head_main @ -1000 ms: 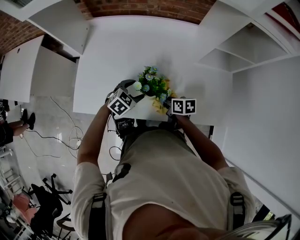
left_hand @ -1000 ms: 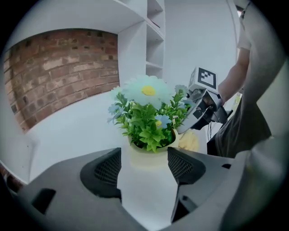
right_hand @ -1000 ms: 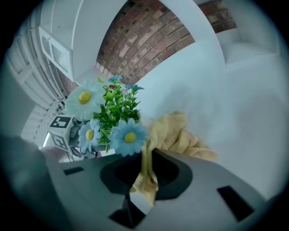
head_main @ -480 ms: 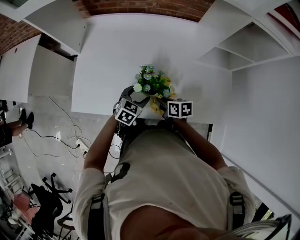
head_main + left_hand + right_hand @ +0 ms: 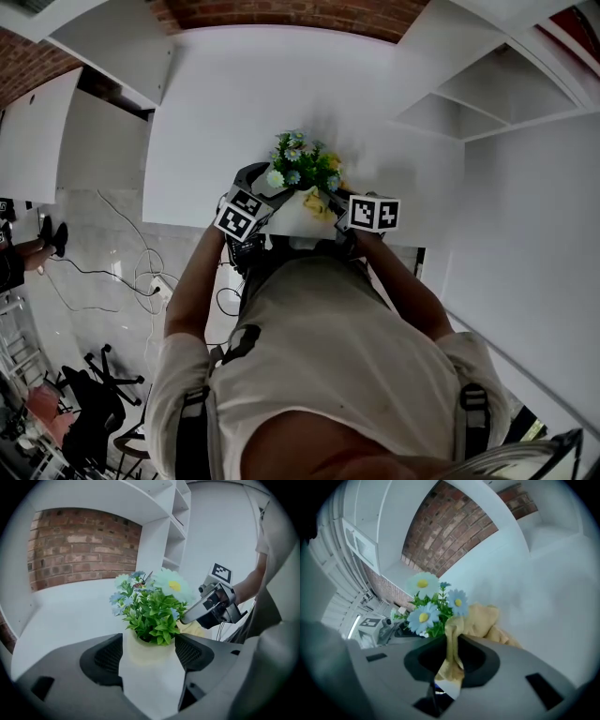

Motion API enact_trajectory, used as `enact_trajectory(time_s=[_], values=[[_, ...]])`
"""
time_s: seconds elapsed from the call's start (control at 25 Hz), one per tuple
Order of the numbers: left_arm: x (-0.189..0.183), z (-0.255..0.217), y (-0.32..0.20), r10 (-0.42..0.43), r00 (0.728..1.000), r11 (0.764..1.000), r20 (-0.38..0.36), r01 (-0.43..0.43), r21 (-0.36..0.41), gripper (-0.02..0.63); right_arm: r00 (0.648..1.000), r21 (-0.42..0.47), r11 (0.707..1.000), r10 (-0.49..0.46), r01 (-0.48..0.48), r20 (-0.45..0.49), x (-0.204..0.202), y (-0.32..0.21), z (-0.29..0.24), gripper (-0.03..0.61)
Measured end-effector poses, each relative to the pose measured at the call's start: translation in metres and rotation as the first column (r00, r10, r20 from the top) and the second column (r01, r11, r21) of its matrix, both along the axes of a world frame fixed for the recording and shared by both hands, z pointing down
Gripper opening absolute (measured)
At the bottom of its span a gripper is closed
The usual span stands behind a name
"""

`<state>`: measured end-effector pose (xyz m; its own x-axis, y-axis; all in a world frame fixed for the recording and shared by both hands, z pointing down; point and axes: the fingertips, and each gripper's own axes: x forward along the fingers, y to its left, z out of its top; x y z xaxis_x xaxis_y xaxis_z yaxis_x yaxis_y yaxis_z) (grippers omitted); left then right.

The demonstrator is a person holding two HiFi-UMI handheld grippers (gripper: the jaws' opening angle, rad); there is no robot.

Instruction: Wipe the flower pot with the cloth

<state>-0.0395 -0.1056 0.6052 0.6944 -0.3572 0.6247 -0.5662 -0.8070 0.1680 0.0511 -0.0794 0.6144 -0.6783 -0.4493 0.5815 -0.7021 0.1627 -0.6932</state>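
Clamping one smooth, round, pale cream flower pot [image 5: 149, 679] from both sides, the left gripper [image 5: 150, 645] has its two dark ribbed pads [image 5: 108, 656] pressed on the pot's walls. The pot sits at the near edge of one plain white table [image 5: 234, 112], midway between the two tools; whether it rests on the top or is held just above it cannot be told. The right gripper [image 5: 452, 645] has its jaws drawn nearly together, pinching a strip of one soft, crumpled yellow cloth [image 5: 483, 620], and the rest of the fabric bunches just beyond the jaws beside the blooms.

Counted: two grippers, one pot, one cloth and two black-and-white marker cubes [image 5: 373, 213], one on each tool.

Only the right gripper view separates three daisy heads [image 5: 423, 617], one pale and two blue, all with yellow centres. The left gripper view alone shows the pot's rim, packed with glossy green plastic leaves [image 5: 154, 618], and the other tool reaching in from the right with the cloth tucked low against the pot's right side. The head view hides the pot's walls under the bouquet, but it alone shows the whole tabletop, with a red brick wall [image 5: 281, 14] at its far end and white box shelves [image 5: 487, 94] to the right
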Motion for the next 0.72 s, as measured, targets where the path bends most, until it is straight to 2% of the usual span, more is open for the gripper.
enact_trajectory(time_s=[0.16, 0.4, 0.56, 0.72], values=[[0.005, 0.007, -0.001, 0.015, 1.000, 0.999, -0.021, -0.015, -0.044, 0.333, 1.000, 0.022, 1.000, 0.009, -0.010, 0.008, 0.000, -0.008, -0.004, 0.072], [0.009, 0.007, 0.005, -0.111, 0.993, 0.994, -0.048, 0.110, -0.018, 0.318, 1.000, -0.007, 1.000, 0.020, -0.020, 0.017, -0.005, 0.006, 0.011, 0.072], [0.010, 0.005, 0.021, -0.198, 0.978, 0.980, -0.066, 0.195, -0.046, 0.319, 1.000, -0.041, 0.999, -0.001, 0.001, -0.015, -0.011, 0.022, 0.022, 0.072], [0.006, 0.006, 0.031, -0.196, 0.980, 0.980, -0.040, 0.195, -0.031, 0.319, 1.000, -0.051, 0.999, -0.004, 0.002, -0.025, -0.010, 0.023, 0.023, 0.072]])
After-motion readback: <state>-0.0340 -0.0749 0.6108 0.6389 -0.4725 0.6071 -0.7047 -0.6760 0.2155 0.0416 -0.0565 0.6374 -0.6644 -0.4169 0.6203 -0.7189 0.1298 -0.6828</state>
